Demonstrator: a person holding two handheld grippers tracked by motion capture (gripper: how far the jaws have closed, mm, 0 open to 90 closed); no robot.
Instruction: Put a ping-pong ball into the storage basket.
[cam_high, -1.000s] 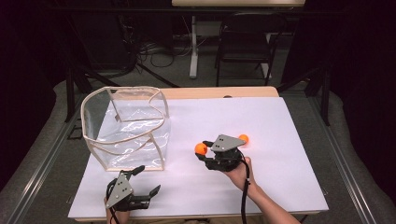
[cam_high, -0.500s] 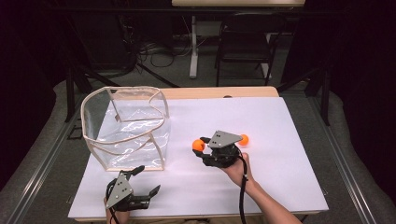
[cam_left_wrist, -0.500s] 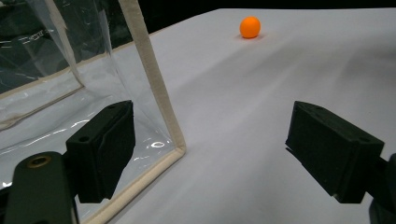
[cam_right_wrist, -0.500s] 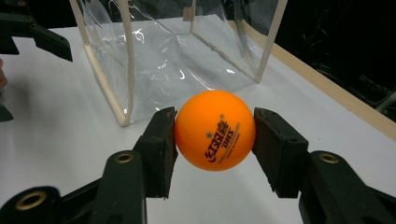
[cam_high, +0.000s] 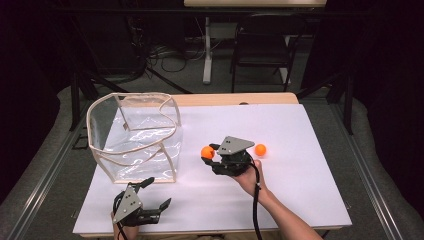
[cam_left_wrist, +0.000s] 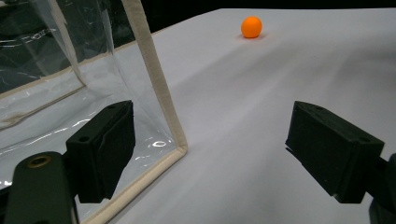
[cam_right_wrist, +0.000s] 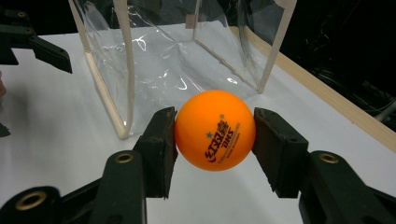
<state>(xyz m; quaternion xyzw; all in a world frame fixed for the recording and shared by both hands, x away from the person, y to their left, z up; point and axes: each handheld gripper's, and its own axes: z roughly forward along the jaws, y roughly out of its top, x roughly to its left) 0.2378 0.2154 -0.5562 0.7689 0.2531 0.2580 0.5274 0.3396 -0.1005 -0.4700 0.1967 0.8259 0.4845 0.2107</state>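
Note:
My right gripper (cam_high: 209, 154) is shut on an orange ping-pong ball (cam_right_wrist: 215, 129) (cam_high: 207, 152), held just above the white table sheet, right of a clear plastic bag (cam_high: 135, 135) with cream trim. A second orange ball (cam_high: 260, 149) (cam_left_wrist: 251, 26) lies on the sheet just right of that gripper. My left gripper (cam_high: 157, 192) (cam_left_wrist: 210, 149) rests open near the table's front edge, below the bag's near corner (cam_left_wrist: 175, 140), with nothing between its jaws. In the right gripper view the bag (cam_right_wrist: 182, 56) stands open-topped just beyond the held ball.
The white sheet (cam_high: 300, 130) covers most of the wooden table, with a bare wood strip (cam_high: 235, 99) at the far edge. Beyond the table are a dark chair (cam_high: 260, 50), a stand and cables on the floor.
The right gripper with its ball has shifted slightly left and away, toward the bag. The left gripper has stayed put.

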